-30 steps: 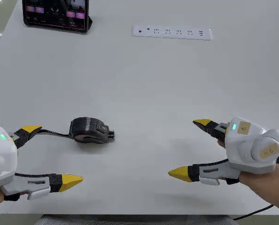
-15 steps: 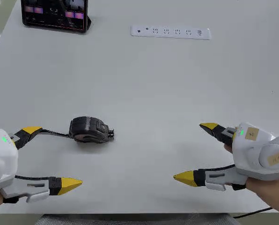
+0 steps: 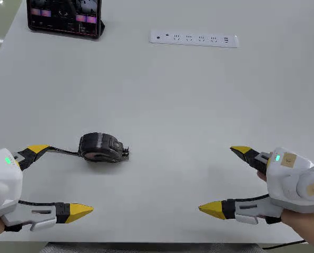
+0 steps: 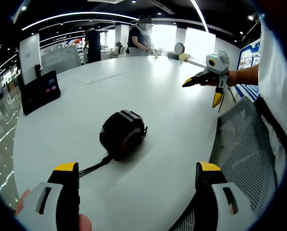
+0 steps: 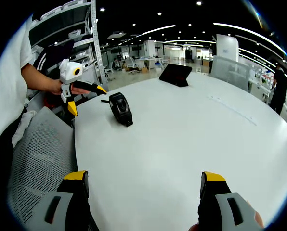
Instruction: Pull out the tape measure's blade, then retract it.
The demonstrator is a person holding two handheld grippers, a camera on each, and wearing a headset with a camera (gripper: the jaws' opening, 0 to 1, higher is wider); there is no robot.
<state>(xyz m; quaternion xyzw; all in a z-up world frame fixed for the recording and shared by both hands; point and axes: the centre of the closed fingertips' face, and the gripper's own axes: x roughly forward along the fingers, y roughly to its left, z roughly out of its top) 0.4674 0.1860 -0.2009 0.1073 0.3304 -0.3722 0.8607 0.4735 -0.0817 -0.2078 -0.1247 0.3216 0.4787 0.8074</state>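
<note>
item: tape measure (image 3: 100,148), black case, lying on its side on the white table (image 3: 167,95), at 8 o'clock from the table's middle in the head view. blade end at the case mouth, facing 3 o'clock. black strap (image 3: 62,151) trails toward 9 o'clock and reaches the left gripper's far tip; contact cannot be told.
left gripper (image 3: 62,179): 7 o'clock, fingers wide, holding nothing.
right gripper (image 3: 220,179): 4 o'clock, fingers wide, holding nothing, well apart from the case.
power strip (image 3: 194,38): 12 o'clock.
tablet (image 3: 65,16): 11 o'clock, upright.
</note>
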